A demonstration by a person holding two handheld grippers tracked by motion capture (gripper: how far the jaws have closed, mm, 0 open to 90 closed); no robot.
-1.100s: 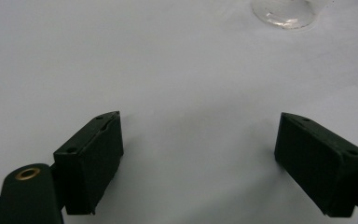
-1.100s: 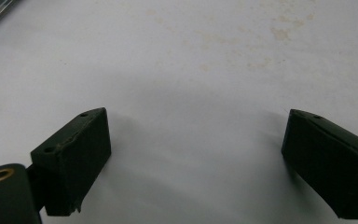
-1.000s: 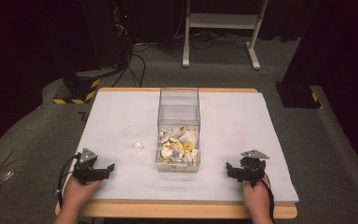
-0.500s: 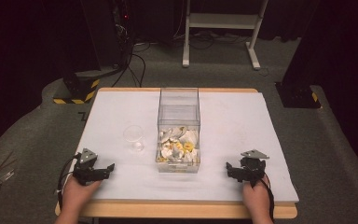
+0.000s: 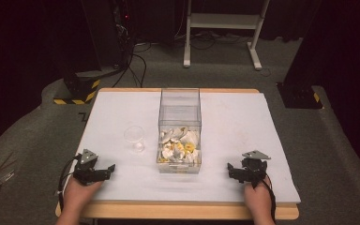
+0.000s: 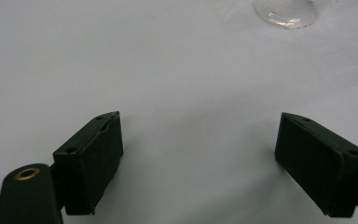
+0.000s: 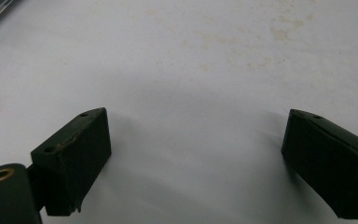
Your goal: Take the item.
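A: Left gripper (image 5: 104, 171), right gripper (image 5: 233, 169): jaws apart, empty, flanking the clear box (image 5: 180, 131).
B: Small cup (image 5: 134, 138): left of box. Risk: light cup tips if nudged.

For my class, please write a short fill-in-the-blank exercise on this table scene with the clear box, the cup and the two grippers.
1. The shells lie inside the clear ____.
2. The empty clear cup stands on the box's ____ side in the high view.
3. Both the left gripper and the right gripper have their jaws ____.
4. The table cover is ____ in colour.

Missing words: box; left; open; white
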